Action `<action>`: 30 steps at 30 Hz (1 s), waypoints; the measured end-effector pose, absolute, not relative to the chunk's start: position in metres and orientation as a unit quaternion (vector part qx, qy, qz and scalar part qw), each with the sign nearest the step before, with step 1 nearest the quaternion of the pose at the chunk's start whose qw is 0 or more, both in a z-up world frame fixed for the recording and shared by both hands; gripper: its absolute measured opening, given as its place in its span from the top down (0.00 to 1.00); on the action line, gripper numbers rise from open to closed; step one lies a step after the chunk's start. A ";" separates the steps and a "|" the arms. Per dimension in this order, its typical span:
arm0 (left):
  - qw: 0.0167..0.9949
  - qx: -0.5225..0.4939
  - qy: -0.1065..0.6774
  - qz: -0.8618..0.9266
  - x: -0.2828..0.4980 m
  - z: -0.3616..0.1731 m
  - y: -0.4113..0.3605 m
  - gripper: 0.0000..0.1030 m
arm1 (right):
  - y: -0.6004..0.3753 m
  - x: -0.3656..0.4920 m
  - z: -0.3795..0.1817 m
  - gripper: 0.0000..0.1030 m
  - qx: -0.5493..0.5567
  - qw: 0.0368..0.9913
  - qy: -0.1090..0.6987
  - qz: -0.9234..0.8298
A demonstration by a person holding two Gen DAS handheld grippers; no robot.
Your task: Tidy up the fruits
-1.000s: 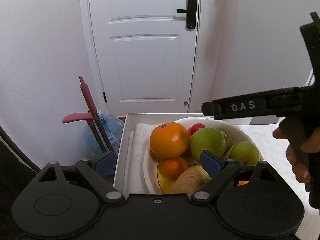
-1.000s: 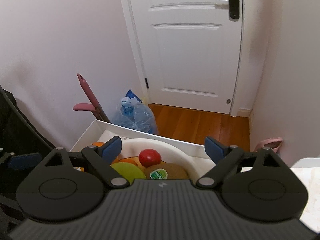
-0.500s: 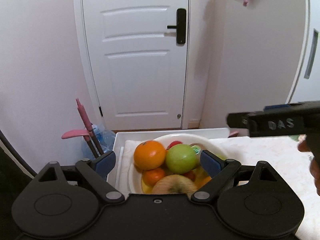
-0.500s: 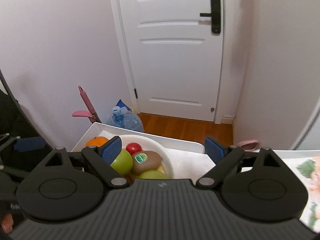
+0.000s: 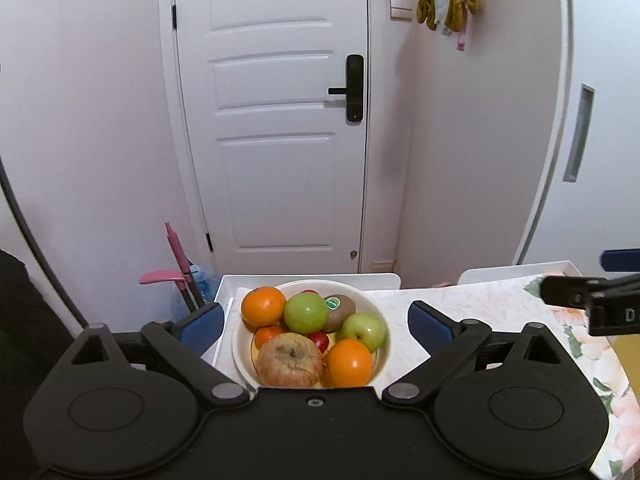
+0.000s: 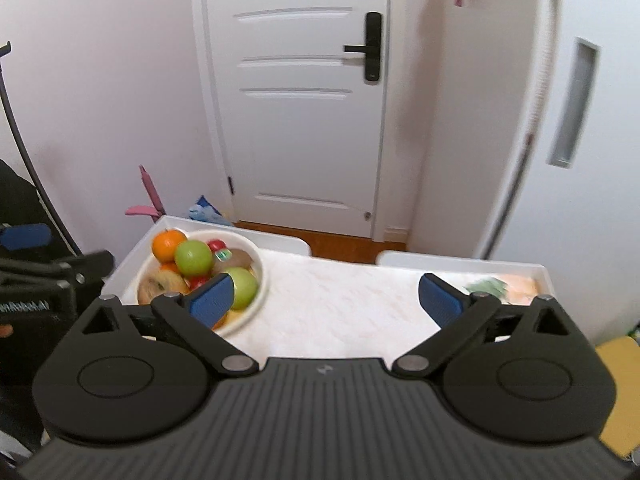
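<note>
A white bowl (image 5: 374, 308) of fruit sits on a white tray (image 5: 304, 278) at the table's far left. It holds oranges (image 5: 263, 306), green apples (image 5: 305, 313), a kiwi (image 5: 339, 309), a brownish apple (image 5: 290, 364) and small red fruit. My left gripper (image 5: 316, 322) is open and empty, held back above the bowl. My right gripper (image 6: 326, 298) is open and empty over the tablecloth, to the right of the bowl (image 6: 258, 280). Its left finger (image 6: 210, 298) overlaps the bowl's edge in view.
A second white tray (image 6: 460, 264) lies at the table's far right on the floral tablecloth (image 6: 340, 304). Beyond the table are a white door (image 5: 276, 140), a pink-handled mop (image 5: 178, 256) and water bottles on the floor. A yellow object (image 6: 616, 392) sits at lower right.
Both grippers have pulled back and up from the bowl. The bowl now looks smaller and farther. The right gripper has moved right, over the tablecloth.
</note>
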State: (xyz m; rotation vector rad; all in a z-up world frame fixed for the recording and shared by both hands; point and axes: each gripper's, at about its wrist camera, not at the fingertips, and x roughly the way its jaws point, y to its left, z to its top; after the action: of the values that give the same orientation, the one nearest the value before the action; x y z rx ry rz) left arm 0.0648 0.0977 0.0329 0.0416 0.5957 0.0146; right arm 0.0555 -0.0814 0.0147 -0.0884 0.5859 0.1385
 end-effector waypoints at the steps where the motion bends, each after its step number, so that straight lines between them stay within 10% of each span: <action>1: 0.956 0.022 0.294 0.008 0.060 0.035 0.095 0.00 | -0.085 0.048 0.014 0.00 -0.044 0.954 0.290 0.061; 30: 0.950 0.024 0.310 -0.001 0.009 0.020 0.058 0.00 | -0.119 -0.005 -0.003 0.00 -0.019 0.950 0.311 0.006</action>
State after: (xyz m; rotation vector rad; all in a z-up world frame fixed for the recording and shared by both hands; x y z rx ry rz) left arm 0.0086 0.0575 0.0203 0.0497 0.6309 -0.0013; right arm -0.0054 -0.1191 -0.0026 -0.0394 0.6332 0.0121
